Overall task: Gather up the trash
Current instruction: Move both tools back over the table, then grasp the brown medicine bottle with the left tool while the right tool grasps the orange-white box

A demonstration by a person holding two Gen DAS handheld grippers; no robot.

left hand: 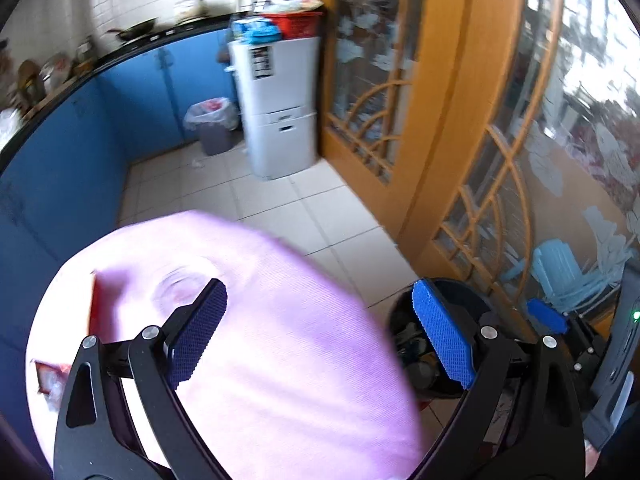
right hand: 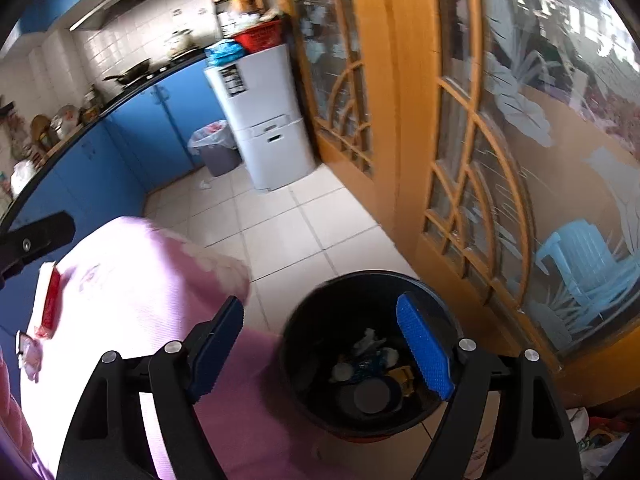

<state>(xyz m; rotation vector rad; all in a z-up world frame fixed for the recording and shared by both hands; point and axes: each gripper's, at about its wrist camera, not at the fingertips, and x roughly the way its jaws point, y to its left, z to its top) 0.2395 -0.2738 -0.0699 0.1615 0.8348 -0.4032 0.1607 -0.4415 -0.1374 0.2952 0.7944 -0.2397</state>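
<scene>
A black round bin (right hand: 320, 332) stands on the tiled floor beside a table under a pink cloth (right hand: 132, 300). It holds several pieces of trash (right hand: 372, 364). My right gripper (right hand: 320, 348) is open and empty above the bin's left rim. My left gripper (left hand: 320, 332) is open and empty over the pink cloth (left hand: 260, 340), with the bin (left hand: 404, 332) behind its right finger. A red and white wrapper (right hand: 50, 300) and a clear packet (right hand: 30, 356) lie at the cloth's left edge. They also show in the left wrist view (left hand: 50, 376).
Wooden glass-panelled doors (right hand: 460, 140) run along the right. A white fridge (right hand: 264, 120) and a lined grey bin (right hand: 216, 148) stand at the far end by blue cabinets (right hand: 100, 160). A scrap of paper (right hand: 205, 185) lies on the floor.
</scene>
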